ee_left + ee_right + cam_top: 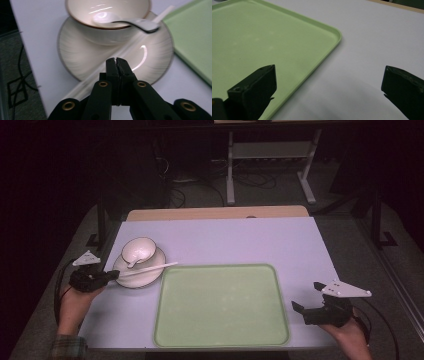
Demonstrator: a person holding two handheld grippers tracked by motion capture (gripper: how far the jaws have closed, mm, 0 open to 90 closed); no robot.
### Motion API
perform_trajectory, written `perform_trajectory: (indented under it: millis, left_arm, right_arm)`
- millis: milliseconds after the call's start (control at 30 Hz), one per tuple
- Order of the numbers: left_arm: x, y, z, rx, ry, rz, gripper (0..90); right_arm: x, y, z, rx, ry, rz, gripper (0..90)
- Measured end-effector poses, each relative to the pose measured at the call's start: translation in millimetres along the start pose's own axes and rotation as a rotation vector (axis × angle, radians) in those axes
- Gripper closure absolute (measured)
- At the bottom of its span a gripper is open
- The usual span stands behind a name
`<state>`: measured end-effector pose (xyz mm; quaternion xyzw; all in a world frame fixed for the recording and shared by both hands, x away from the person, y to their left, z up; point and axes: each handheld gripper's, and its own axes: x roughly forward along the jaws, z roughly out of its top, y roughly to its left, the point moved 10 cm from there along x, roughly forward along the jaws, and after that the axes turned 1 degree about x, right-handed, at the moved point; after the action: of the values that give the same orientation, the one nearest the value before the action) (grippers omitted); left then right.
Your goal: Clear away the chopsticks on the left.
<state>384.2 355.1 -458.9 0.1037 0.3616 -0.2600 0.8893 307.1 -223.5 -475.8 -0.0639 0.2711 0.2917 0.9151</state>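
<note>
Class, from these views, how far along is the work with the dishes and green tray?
Done: nothing; the green tray is bare. In hand: the left tool, jaws shut, is at the rim of the plate by the white chopstick; grip unclear. Left: plate, bowl and spoon sit beside the tray, probably to be loaded; the right tool is open.

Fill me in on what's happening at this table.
A person holds a gripper in each hand. The left gripper is shut at the near edge of a saucer, where a white stick lies beside a bowl holding a spoon. The right gripper is open beside the green tray.
</note>
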Motion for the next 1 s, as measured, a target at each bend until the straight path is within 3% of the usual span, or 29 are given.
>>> perform_trajectory:
  millis: [33, 233, 367, 600, 1000]
  left_arm:
    - [0.0, 0.0, 0.0, 0.0, 0.0, 0.0, 89.1]
    - [0.4, 36.2, -7.5, -0.068, -0.01, 0.074, 89.7]
    - [3.0, 45.6, -11.9, -0.094, -0.007, 0.082, 89.7]
    - [8.3, 52.6, -21.0, -0.112, 0.013, 0.089, 89.7]
    - [10.6, 51.3, -24.6, -0.117, 0.029, 0.078, 89.7]
  right_arm:
    - [0.2, -0.1, -0.2, -0.002, 0.001, -0.001, 0.0]
    - [1.9, -0.3, -1.1, -0.004, 0.008, -0.001, 0.0]
    - [2.2, -0.5, -1.6, -0.003, 0.01, -0.002, 0.0]
    - [2.6, -0.6, -1.8, -0.004, 0.012, -0.002, 0.0]
    - [2.5, 0.0, -1.4, -0.004, 0.01, -0.001, 0.0]
